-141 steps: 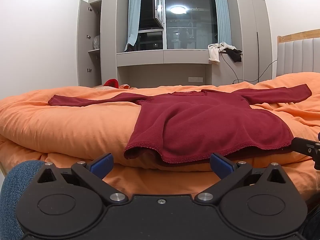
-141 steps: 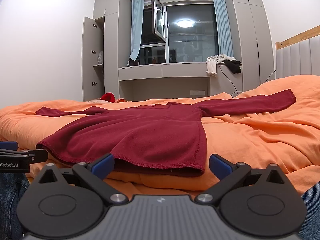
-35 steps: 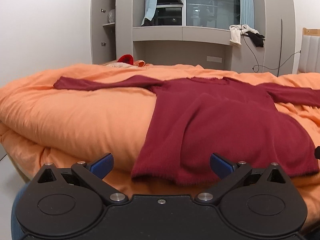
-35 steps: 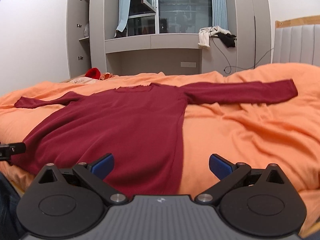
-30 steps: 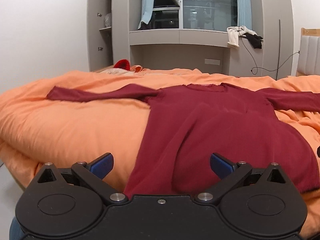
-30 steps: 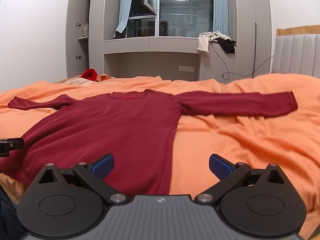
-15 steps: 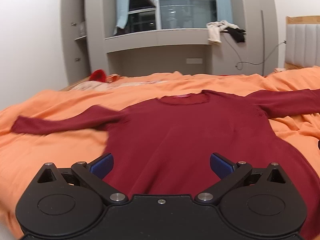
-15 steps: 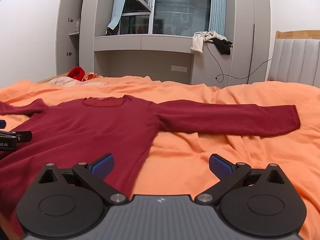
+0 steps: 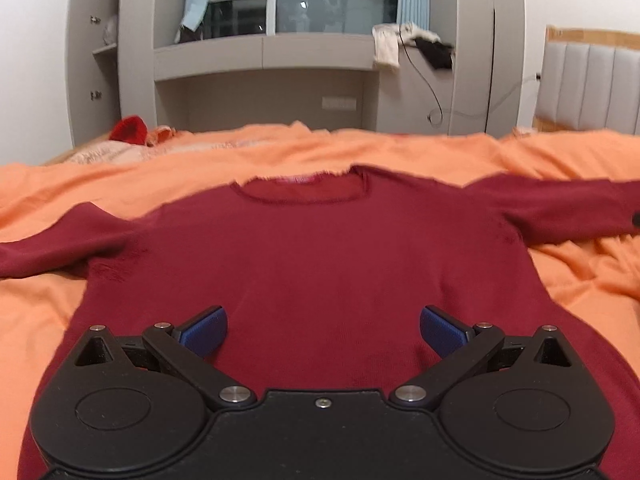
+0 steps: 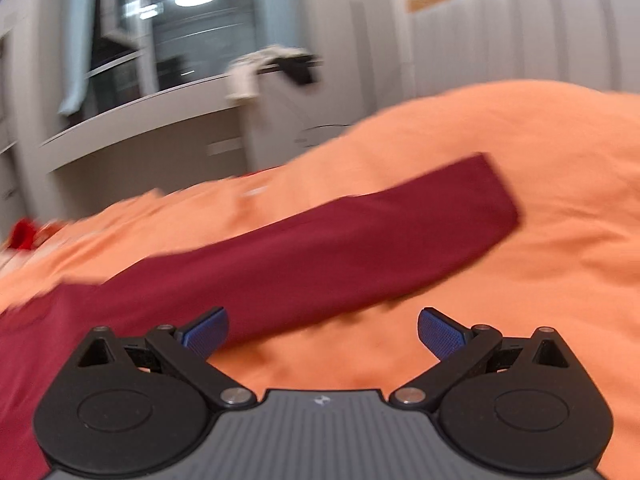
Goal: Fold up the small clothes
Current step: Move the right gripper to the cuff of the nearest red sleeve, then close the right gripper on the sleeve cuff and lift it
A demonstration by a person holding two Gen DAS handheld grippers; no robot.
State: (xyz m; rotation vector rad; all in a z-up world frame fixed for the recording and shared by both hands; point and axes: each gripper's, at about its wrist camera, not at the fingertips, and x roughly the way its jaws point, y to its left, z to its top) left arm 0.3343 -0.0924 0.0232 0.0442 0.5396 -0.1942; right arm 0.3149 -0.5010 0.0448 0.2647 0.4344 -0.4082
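A dark red long-sleeved sweater (image 9: 320,264) lies flat, front up, on an orange duvet (image 9: 520,152), sleeves spread to both sides. My left gripper (image 9: 323,330) is open and empty, low over the sweater's body, facing the collar (image 9: 304,188). My right gripper (image 10: 323,330) is open and empty, over the duvet just short of the sweater's right sleeve (image 10: 340,240), whose cuff (image 10: 500,196) lies to the upper right. The right wrist view is tilted and blurred.
A padded headboard (image 9: 588,84) stands at the right. A grey window shelf (image 9: 264,56) beyond the bed carries clothes (image 9: 412,40). A red item (image 9: 128,130) lies at the far left of the bed. The duvet bulges high at the right (image 10: 540,128).
Both grippers have moved forward over the bed. The left now hovers above the sweater's body; the right has swung right toward the right sleeve and tilted. Both stay open.
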